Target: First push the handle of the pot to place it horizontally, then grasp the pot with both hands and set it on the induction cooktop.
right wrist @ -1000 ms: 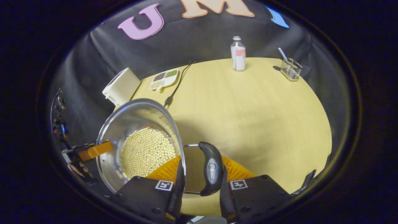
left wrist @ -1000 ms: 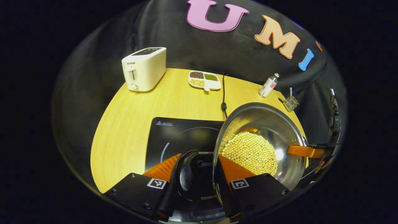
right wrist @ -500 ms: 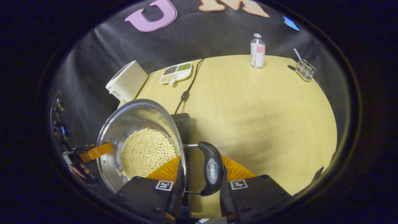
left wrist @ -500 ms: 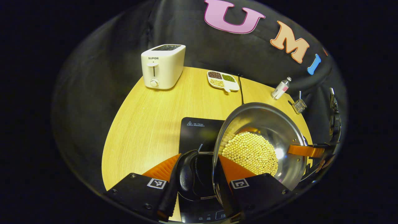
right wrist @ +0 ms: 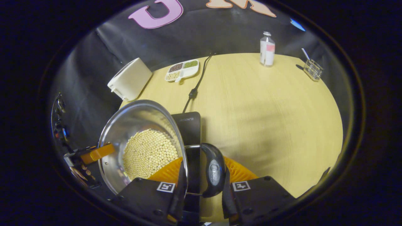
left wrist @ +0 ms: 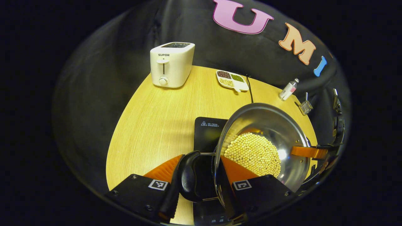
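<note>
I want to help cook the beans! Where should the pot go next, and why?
Probably lower it gently. The pot hangs between both grippers, the left gripper and the right gripper each clamped on a handle, with the cooktop showing dark right beneath it, so it looks roughly lined up.

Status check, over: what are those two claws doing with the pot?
Left gripper and right gripper each clamp a pot handle. Pot of beans held above cooktop. Nothing in the way.

both tongs, left [left wrist: 198, 175] and right [right wrist: 201, 177], clamped shut, level.
</note>
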`<state>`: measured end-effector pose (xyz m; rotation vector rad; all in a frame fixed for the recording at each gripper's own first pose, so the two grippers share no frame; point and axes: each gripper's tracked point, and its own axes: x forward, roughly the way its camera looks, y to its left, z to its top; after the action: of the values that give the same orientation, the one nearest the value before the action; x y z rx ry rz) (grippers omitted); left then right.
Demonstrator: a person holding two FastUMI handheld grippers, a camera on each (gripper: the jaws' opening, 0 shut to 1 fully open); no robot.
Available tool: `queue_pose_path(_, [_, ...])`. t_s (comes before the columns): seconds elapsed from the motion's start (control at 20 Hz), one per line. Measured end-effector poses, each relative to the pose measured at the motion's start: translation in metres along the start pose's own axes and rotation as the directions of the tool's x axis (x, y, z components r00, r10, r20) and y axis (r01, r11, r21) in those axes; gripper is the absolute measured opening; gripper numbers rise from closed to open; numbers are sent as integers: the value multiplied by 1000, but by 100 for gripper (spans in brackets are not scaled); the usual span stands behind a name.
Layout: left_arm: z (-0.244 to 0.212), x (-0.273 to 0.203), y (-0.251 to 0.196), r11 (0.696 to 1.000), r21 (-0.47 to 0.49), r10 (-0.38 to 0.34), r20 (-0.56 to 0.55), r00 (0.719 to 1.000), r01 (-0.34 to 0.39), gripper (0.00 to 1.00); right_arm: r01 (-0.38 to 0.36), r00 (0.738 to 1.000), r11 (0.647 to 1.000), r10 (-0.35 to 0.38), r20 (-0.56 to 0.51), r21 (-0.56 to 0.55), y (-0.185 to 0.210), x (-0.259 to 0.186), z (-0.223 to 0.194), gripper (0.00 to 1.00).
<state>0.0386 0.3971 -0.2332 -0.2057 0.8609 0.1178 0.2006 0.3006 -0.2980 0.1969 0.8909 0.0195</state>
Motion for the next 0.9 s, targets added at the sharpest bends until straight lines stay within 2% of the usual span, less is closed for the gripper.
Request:
queue_pose_path(0.05, [0, 0, 1, 1000, 2, 1, 0, 1000, -1, 61, -2, 1000, 1000, 2, -5, 2, 1, 1, -1, 51])
queue_pose_path(0.15, [2, 0, 1, 1000, 7, -6, 1, 1000, 6, 61, -2, 1000, 1000, 2, -2, 7, 1, 1, -2, 51])
queue_pose_path(0.2, [3, 1, 2, 1000, 11, -11, 1, 1000, 11, 61, -2, 1000, 1000, 2, 0, 7, 1, 1, -2, 46])
queue_pose_path(0.25, [3, 2, 2, 1000, 17, -16, 3, 1000, 16, 61, -3, 1000, 1000, 3, 1, 8, 1, 1, -2, 46])
queue_pose_path(0.3, [3, 1, 2, 1000, 22, -19, 3, 1000, 19, 62, -8, 1000, 1000, 8, -3, 6, 1, 1, -3, 51])
queue_pose_path(0.35, [4, 1, 3, 999, 26, -20, 6, 1000, 20, 64, -16, 1000, 1000, 16, -8, 9, 1, 1, -3, 46])
queue_pose_path(0.4, [5, -1, 3, 999, 24, -21, 5, 1000, 21, 63, -19, 1000, 1000, 19, -13, 12, 2, 2, -4, 46])
queue_pose_path(0.45, [6, 0, 3, 1000, 19, -20, 11, 1000, 20, 63, -20, 1000, 1000, 20, -8, 8, 2, 1, -2, 54])
queue_pose_path(0.5, [6, -1, 4, 1000, 19, -20, 7, 1000, 20, 65, -19, 1000, 1000, 19, -7, 9, 1, 2, -2, 48])
queue_pose_path(0.55, [7, -2, 5, 1000, 23, -21, 6, 1000, 21, 65, -20, 1000, 1000, 20, -11, 8, 1, 2, -2, 53])
queue_pose_path(0.65, [7, -2, 4, 999, 23, -25, 3, 1000, 25, 64, -20, 1000, 1000, 20, -11, 8, 1, 2, -3, 57])
queue_pose_path(0.7, [8, -3, 4, 999, 22, -27, 4, 1000, 27, 64, -19, 1000, 1000, 19, -10, 6, 1, 3, -3, 57])
queue_pose_path(0.75, [9, -3, 3, 999, 24, -28, 3, 1000, 27, 65, -20, 1000, 1000, 20, -9, 6, 0, 3, -3, 52])
queue_pose_path(0.85, [9, -3, 2, 999, 32, -31, 2, 1000, 31, 69, -31, 999, 999, 31, -10, 7, 4, 3, -2, 60])
queue_pose_path(0.9, [9, -3, 2, 999, 35, -31, 2, 1000, 31, 66, -30, 999, 1000, 30, -10, 8, 3, 4, -2, 53])
